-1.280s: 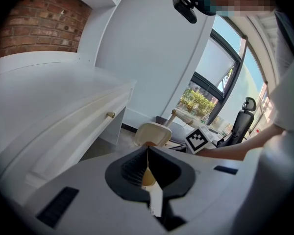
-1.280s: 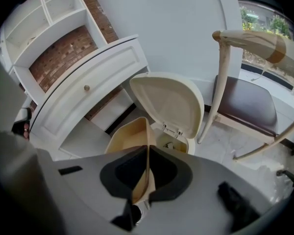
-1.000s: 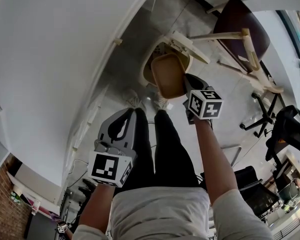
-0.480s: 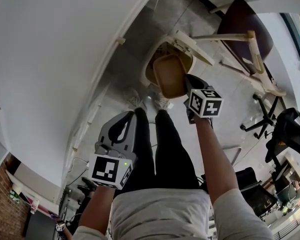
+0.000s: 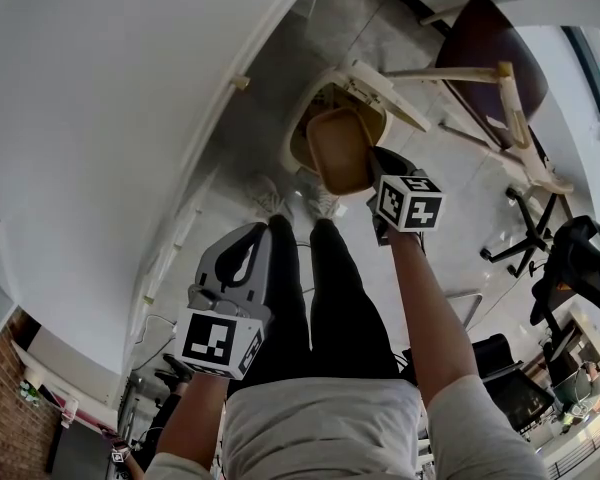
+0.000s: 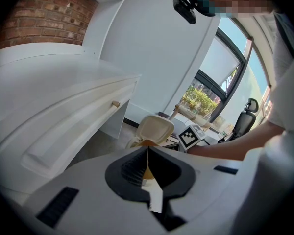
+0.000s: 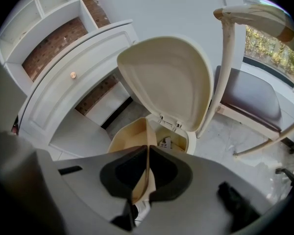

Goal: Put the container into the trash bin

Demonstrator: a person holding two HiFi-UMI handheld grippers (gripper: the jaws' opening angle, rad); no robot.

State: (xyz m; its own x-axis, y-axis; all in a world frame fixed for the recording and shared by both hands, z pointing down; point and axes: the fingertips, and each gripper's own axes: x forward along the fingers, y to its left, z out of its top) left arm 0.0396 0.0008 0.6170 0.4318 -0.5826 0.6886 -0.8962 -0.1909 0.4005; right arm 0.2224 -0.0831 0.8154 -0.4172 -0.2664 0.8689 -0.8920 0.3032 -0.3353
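A tan paper container hangs over the open mouth of the cream trash bin, with my right gripper shut on its near rim. In the right gripper view the container's wall runs up between the closed jaws of the right gripper, above the bin's opening; the bin's lid stands raised behind. My left gripper is held lower, near the person's legs, shut with nothing in it. In the left gripper view, past the left gripper, the bin's lid shows ahead.
A curved white cabinet with a knobbed drawer stands left of the bin. A wooden chair with a dark seat stands right of it. The person's shoes are on the grey floor beside the bin. Office chairs are farther right.
The right gripper and container have shifted slightly farther over the bin's mouth. The left gripper has hardly moved.
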